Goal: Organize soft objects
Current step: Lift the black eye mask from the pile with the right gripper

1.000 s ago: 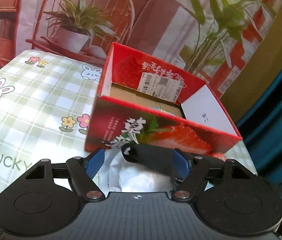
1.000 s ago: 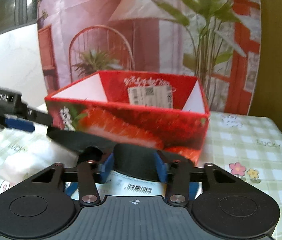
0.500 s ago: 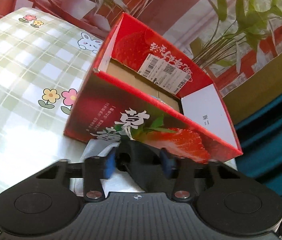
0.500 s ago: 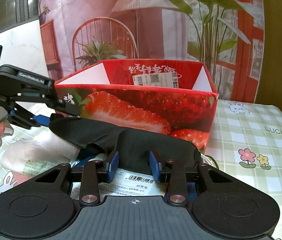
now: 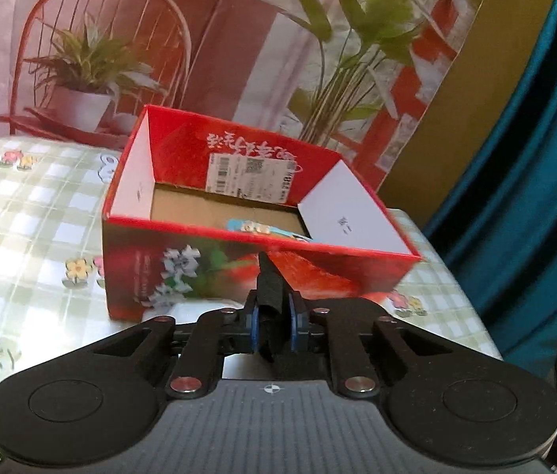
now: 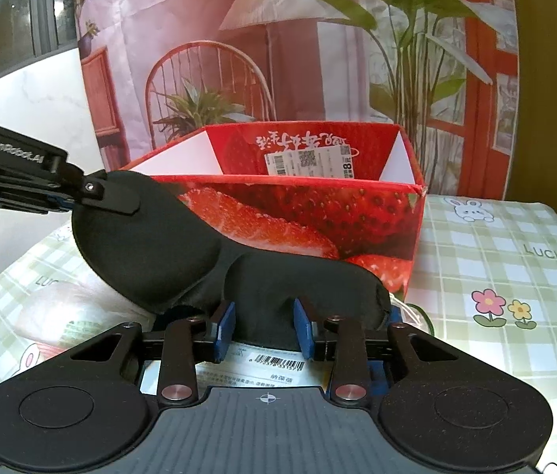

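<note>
Both grippers have lifted the black eye mask (image 6: 183, 245) off the table since a second ago, and the left gripper (image 5: 272, 326) has squeezed down from a wide stance to a tight pinch on one end of it. In the left wrist view that end shows as a narrow fold of black fabric standing up between the blue pads (image 5: 253, 326). The right gripper (image 6: 264, 330) is clenched on the mask's other half, its pads pressing the padded lobe from both sides. Holding it at two ends keeps the limp mask stretched instead of drooping, which, I judge, should make it easier to carry over a wall.

Just ahead of both grippers stands the red strawberry box (image 5: 238, 276), open at the top, with a small colourful packet (image 5: 262, 229) lying on its cardboard floor. Below the right gripper a white plastic package (image 6: 68, 316) and a barcode label (image 6: 278, 365) rest on the checked tablecloth (image 6: 507, 276).

The mask hangs short of the box's near wall, lower than its rim, so it likely needs raising before it goes in.
</note>
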Available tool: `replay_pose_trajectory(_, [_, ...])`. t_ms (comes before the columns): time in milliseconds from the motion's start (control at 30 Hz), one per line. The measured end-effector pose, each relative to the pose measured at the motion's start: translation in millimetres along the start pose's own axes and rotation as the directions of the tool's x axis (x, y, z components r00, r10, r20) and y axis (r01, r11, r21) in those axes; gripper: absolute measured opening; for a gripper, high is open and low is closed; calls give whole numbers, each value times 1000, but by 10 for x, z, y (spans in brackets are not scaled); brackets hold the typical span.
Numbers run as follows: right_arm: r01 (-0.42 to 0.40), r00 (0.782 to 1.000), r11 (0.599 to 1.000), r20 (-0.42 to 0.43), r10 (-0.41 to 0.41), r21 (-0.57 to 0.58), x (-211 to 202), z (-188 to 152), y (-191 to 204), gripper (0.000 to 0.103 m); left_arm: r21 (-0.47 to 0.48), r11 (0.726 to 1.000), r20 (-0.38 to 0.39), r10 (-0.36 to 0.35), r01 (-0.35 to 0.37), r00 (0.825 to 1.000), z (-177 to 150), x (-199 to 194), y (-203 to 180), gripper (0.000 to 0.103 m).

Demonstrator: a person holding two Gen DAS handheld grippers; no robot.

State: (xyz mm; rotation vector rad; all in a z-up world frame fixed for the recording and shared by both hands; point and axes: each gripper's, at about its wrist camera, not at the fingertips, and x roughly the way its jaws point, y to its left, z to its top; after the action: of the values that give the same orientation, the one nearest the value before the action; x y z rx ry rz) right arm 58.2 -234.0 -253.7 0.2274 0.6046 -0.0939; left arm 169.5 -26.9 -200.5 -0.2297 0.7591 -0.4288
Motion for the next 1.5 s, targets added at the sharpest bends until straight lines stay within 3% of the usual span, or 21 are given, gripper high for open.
replay_pose_trajectory(300, [-24,1000,1000,7,24,9,-166,-9,39,27,-72,997,-33,14,-17,999,-409,-102,181,13])
replay_pose_trajectory(467, [-14,1000,1000,12,14,27,-206,-12,34,31,-84,996,-44,34,-37,998,-534,-99,311,13])
replay_pose_trajectory(733, [32,999,995,17,-34,93,-183,30,-136,48,-49,998,-33,44,-46,998,-586,-32,360,13])
replay_pose_trajectory(933, [66,998,988,4,-67,142,-85,111,-370,52,-82,997,-26,13,-15,1000,-643,30,482,14])
replay_pose_trajectory(1267, [21,999,975,-33,-14,222,254,215,-528,51,-105,994,-23,-5,3,1000,-695,72,548,16])
replay_pose_trajectory(1500, [15,998,977,-57,-3,214,251,175,-438,51,-109,994,-28,0,-3,1000,-708,91,556,16])
